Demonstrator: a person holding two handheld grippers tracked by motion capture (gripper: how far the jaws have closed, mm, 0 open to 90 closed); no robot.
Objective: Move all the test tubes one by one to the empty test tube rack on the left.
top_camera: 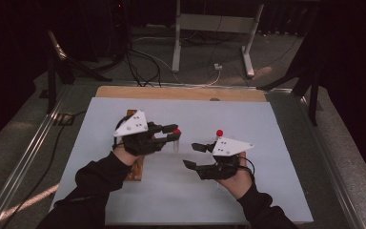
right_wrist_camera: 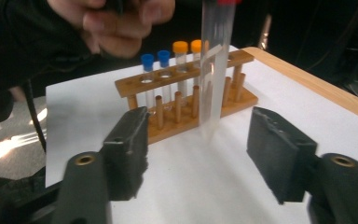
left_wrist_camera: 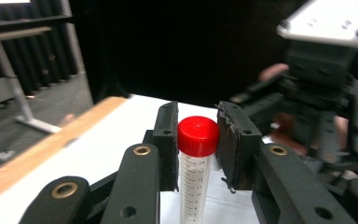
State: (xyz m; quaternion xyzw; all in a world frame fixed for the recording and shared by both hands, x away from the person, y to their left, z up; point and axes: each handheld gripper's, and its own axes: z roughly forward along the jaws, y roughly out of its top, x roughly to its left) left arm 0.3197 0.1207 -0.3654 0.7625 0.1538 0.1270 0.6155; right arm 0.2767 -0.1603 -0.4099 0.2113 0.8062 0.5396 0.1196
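A clear graduated tube with a red cap (left_wrist_camera: 197, 135) stands upright between my left gripper's (left_wrist_camera: 198, 140) jaws, whose pads press on the cap from both sides. From the high view, that left gripper (top_camera: 175, 133) holds the tube (top_camera: 176, 142) above the middle of the white sheet. The same tube (right_wrist_camera: 213, 70) hangs just beyond my right gripper (right_wrist_camera: 198, 140), whose jaws stand wide apart with nothing between them. In the high view the right gripper (top_camera: 190, 155) sits just right of the tube and points left toward it.
A wooden rack (right_wrist_camera: 186, 93) behind the tube holds two blue-capped tubes (right_wrist_camera: 148, 60) and two orange-capped ones (right_wrist_camera: 180, 46). In the high view the rack (top_camera: 136, 167) lies under the left hand. The white sheet (top_camera: 267, 143) covers a wooden board (top_camera: 181, 93). A table frame stands beyond.
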